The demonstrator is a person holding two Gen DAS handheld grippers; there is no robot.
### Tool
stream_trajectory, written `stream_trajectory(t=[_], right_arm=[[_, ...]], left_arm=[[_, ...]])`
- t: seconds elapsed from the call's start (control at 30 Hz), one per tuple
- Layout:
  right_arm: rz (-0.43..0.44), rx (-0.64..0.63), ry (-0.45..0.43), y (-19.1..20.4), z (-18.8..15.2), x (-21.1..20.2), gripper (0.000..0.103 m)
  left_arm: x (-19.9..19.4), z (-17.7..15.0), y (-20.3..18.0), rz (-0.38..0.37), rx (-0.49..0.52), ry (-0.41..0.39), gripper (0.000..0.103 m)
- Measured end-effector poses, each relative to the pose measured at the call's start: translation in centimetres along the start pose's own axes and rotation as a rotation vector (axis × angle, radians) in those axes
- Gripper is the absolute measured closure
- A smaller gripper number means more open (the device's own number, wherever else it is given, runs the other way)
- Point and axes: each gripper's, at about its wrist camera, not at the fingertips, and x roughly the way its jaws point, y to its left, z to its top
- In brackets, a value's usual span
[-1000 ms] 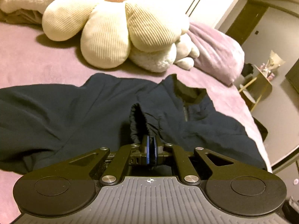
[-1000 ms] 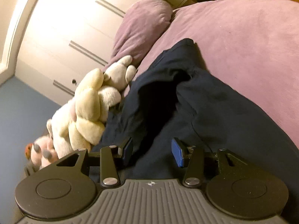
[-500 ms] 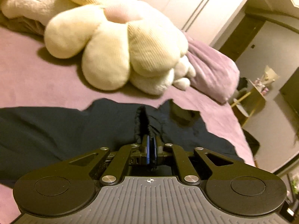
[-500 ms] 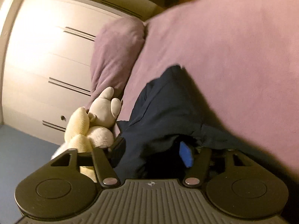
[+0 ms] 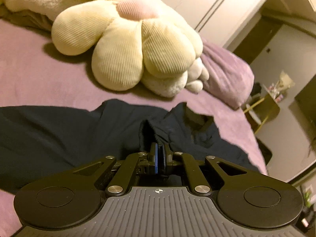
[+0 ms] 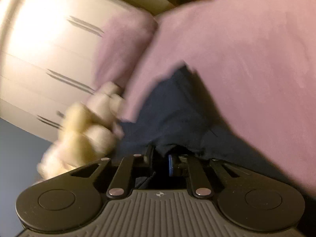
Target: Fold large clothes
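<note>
A large dark navy garment point(image 5: 59, 134) lies spread on the purple bed sheet point(image 5: 39, 79). My left gripper point(image 5: 159, 148) is shut on a raised fold of it near the collar end. In the right wrist view, which is blurred, the same garment point(image 6: 173, 106) runs away from me across the sheet point(image 6: 246, 59). The jaws of my right gripper point(image 6: 160, 156) are closing, with a bunched edge of the navy fabric pinched between them.
A cream flower-shaped cushion point(image 5: 128, 39) and a white plush toy point(image 5: 177, 83) lie beyond the garment, with a purple pillow point(image 5: 227, 75) to their right. White wardrobe doors point(image 6: 49, 39) stand behind. The bed's edge drops off at the right near a small side table point(image 5: 264, 108).
My right gripper moved onto the garment's edge and its jaws went from wide apart to nearly together on the fabric. My left gripper kept its grip and lifted a little.
</note>
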Motion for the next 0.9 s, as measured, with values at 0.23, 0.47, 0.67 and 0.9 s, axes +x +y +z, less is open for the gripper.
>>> stream_trajectory(t=[0.23,0.47,0.67,0.9], right_arm=[[-0.215,-0.21,-0.035,-1.9,-1.8,-0.1,0.094],[-0.257,-0.394,-0.048,-0.1,-2.5,-0.5,0.086],[-0.225,-0.314,-0.035,-0.8,-2.0,-0.4,0.087],[-0.27,-0.489,-0.16,1.7,-3.3,-1.1,0.093]], left_arm=[[4.4,-4.1,0.3,0.137,0.095,0.12,0.093],[5.0,-5.1,0.6,0.101,0.099,0.124,0.053],[6.4,-4.7,-0.3,0.14,0.107,0.119,0.07],[5.2,-3.7,-2.8,0.149,0.214,-0.014,0.091]])
